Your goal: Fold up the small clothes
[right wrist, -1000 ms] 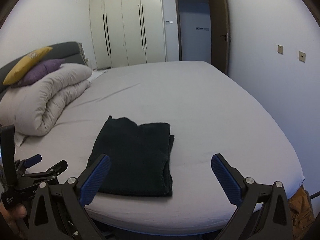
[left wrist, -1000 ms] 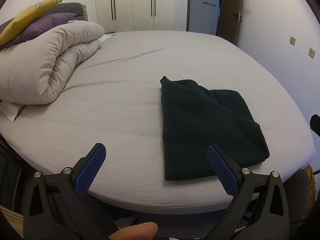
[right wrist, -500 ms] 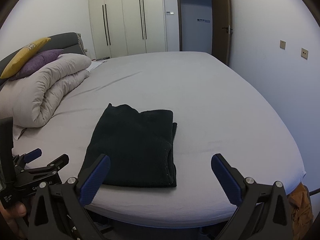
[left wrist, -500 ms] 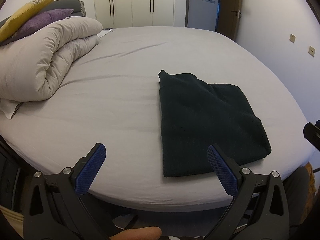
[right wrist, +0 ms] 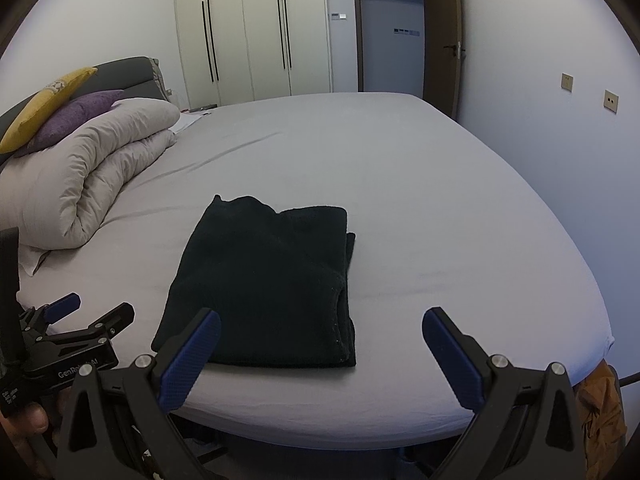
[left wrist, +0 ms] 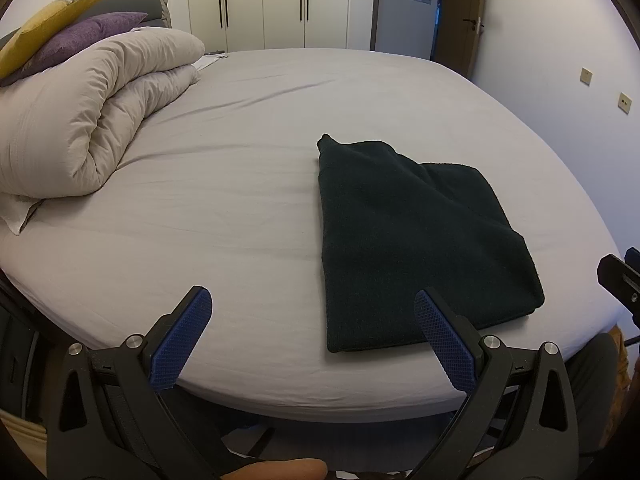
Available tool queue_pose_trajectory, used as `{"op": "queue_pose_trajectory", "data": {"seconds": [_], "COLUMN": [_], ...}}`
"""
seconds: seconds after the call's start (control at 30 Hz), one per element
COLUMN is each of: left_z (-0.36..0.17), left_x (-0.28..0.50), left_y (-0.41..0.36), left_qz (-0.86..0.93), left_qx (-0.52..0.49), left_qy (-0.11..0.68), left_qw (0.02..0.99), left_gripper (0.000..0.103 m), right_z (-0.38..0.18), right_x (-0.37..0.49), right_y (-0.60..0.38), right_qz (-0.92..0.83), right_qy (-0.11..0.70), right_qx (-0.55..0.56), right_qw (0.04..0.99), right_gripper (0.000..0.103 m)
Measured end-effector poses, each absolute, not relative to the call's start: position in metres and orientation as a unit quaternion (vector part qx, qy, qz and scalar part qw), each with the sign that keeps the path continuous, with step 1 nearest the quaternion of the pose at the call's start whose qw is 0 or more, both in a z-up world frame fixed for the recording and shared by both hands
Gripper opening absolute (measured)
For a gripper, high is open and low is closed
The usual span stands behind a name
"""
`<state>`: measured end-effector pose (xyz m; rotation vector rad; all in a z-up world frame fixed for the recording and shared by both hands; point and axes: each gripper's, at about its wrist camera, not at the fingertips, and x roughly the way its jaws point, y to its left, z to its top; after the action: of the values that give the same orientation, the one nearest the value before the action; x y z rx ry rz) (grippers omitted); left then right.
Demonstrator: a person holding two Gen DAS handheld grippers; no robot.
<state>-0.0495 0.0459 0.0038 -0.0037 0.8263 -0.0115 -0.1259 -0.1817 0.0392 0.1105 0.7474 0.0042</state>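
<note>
Folded cloth (left wrist: 420, 240) lies on the bed (left wrist: 240, 184)
Left gripper (left wrist: 312, 340) and right gripper (right wrist: 320, 354), both spread and empty, have edged closer, cloth at twelve o'clock; the fold looks done.

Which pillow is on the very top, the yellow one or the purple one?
The yellow pillow is on top; the purple pillow lies under it.

Black left claw (left wrist: 312, 338), blue textured pads (left wrist: 180, 344), silver screws
</note>
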Motion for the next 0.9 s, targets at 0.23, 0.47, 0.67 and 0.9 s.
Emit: {"op": "queue_pose_trajectory", "data": {"seconds": [0.23, 0.47, 0.67, 0.9], "left_z": [0.0029, 0.0033, 0.0032, 0.0027], "left_x": [-0.0482, -0.0486, -0.0496, -0.0500], "left_y": [0.0476, 0.0473, 0.0459, 0.0448], "left_qz": [-0.005, -0.005, -0.006, -0.006], "left_qx": [-0.002, 0.001, 0.003, 0.002], "left_qy": [0.401, 0.400, 0.400, 0.400], "left_qw": [0.916, 0.917, 0.917, 0.917], "left_gripper": [0.103, 0.103, 0.103, 0.103], "right_z": [0.0369, 0.0338, 0.0319, 0.0294], "right_x": [-0.1247, -0.1250, -0.1264, -0.1276], "right_y": [-0.1803, -0.1812, -0.1812, -0.1815], "right_qz": [0.004, 0.001, 0.000, 0.000], "right_qy": [0.370, 0.376, 0.379, 0.380], "right_qx": [0.048, 0.054, 0.056, 0.058], "right_qw": [0.928, 0.925, 0.924, 0.923], "right_gripper": [0.103, 0.103, 0.103, 0.103]}}
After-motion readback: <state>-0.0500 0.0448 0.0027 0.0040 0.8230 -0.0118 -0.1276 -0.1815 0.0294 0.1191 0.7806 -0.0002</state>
